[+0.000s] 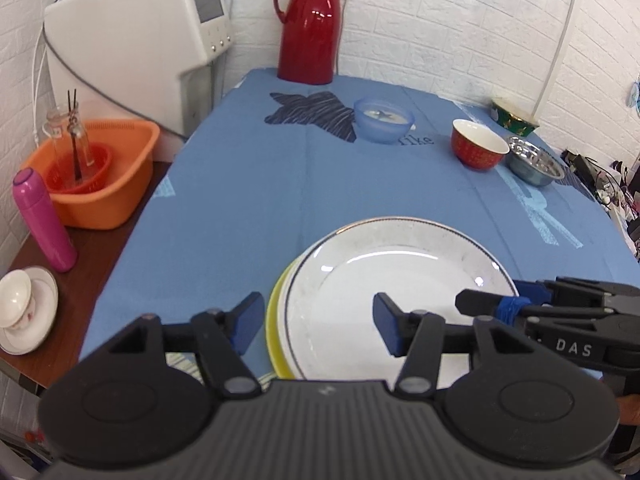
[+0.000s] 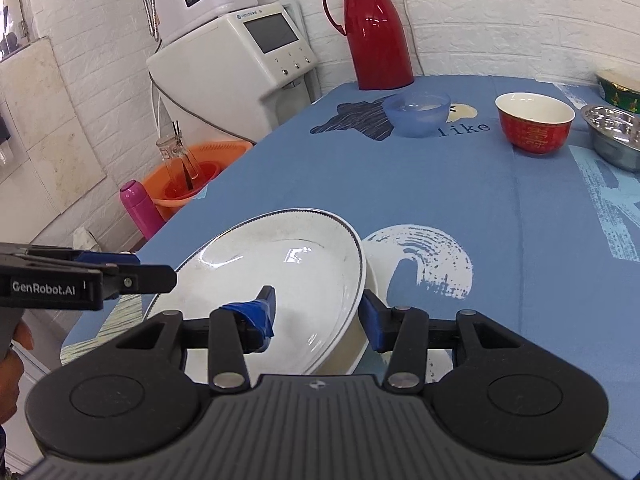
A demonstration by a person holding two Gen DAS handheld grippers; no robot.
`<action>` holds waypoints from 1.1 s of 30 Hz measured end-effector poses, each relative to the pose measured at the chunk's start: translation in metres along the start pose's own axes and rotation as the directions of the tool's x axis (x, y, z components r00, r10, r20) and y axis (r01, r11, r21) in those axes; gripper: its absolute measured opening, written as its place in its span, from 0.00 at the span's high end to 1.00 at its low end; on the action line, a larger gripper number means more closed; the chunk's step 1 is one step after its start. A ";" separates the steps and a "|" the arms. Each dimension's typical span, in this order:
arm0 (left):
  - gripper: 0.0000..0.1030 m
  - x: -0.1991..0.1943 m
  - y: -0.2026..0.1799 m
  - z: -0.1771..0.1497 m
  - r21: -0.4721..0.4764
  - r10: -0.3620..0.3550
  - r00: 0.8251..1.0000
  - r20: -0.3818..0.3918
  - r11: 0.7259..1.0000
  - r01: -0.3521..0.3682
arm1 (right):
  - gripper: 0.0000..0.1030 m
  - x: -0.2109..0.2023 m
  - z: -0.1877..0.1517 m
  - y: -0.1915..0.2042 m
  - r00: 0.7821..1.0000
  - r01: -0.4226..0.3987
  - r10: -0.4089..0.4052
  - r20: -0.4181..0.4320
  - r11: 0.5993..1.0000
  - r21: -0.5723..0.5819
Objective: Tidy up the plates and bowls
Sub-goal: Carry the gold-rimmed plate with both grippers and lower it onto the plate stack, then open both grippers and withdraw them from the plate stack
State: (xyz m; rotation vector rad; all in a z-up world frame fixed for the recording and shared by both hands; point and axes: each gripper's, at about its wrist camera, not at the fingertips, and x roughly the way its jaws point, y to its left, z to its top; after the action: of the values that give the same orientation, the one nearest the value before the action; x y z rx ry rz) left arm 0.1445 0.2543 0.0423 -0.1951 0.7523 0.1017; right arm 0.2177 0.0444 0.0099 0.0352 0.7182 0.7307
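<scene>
A white plate (image 1: 400, 280) with a dark rim line lies on top of a small stack, over a yellow plate (image 1: 276, 320), near the front of the blue tablecloth (image 1: 248, 200). My left gripper (image 1: 316, 324) is open, its fingers on either side of the stack's left edge without touching it. My right gripper (image 2: 318, 316) is shut on the white plate (image 2: 280, 272) at its right rim, one pad inside and one outside, and the plate tilts slightly. Farther back stand a blue bowl (image 1: 383, 120), a red bowl (image 1: 478, 146), a steel bowl (image 1: 534, 160) and a green bowl (image 1: 514, 118).
A red thermos jug (image 1: 310, 24) stands at the back by the brick wall. Left of the table are a white appliance (image 1: 132, 40), an orange basin (image 1: 104, 172) holding a glass jar, a pink bottle (image 1: 42, 220) and a cup on a saucer (image 1: 24, 308).
</scene>
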 end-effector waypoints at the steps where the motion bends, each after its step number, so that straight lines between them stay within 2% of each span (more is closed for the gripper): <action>1: 0.46 0.001 -0.003 0.001 0.005 -0.005 1.000 0.000 1.000 0.005 | 0.72 -0.002 0.000 -0.004 1.000 -0.012 0.012 0.003 1.000 0.010; 3: 0.42 0.001 -0.010 0.003 0.014 -0.017 1.000 0.006 1.000 0.017 | 0.72 -0.006 0.000 -0.011 0.999 -0.045 0.044 0.005 0.997 0.058; 5: 0.41 0.002 -0.017 0.005 0.019 -0.027 1.000 0.013 0.999 0.027 | 0.69 -0.012 0.001 -0.013 1.000 -0.014 0.012 0.018 0.997 0.076; 8: 0.39 0.001 -0.026 0.007 0.016 -0.043 0.999 0.015 0.999 0.043 | 0.69 -0.018 0.007 -0.015 0.998 -0.040 0.036 0.048 0.996 0.081; 15: 0.38 0.001 -0.053 0.016 0.066 -0.066 0.997 0.028 0.996 0.064 | 0.69 -0.026 0.012 -0.024 0.998 -0.022 0.018 0.062 0.998 0.058; 25: 0.33 0.010 -0.096 0.028 0.114 -0.122 0.992 0.037 0.987 0.117 | 0.67 -0.048 0.010 -0.064 0.991 0.117 -0.123 0.043 0.986 0.123; 29: 0.31 0.018 -0.107 0.033 0.117 -0.128 0.992 0.021 0.985 0.125 | 0.67 -0.054 0.011 -0.082 0.980 0.197 -0.196 -0.024 0.965 0.173; 31: 0.30 0.023 -0.112 0.035 0.116 -0.122 0.992 0.010 0.986 0.120 | 0.67 -0.059 0.007 -0.090 0.981 0.192 -0.193 -0.016 0.964 0.184; 33: 0.22 0.029 -0.120 0.037 0.120 -0.111 0.994 -0.006 0.987 0.111 | 0.67 -0.064 0.003 -0.097 0.981 0.192 -0.196 0.001 0.962 0.196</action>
State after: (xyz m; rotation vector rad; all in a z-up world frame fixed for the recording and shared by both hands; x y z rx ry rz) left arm 0.2098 0.1460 0.0649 -0.1217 0.7434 -0.0496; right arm 0.2449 -0.0679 0.0236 0.1487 0.7604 0.4695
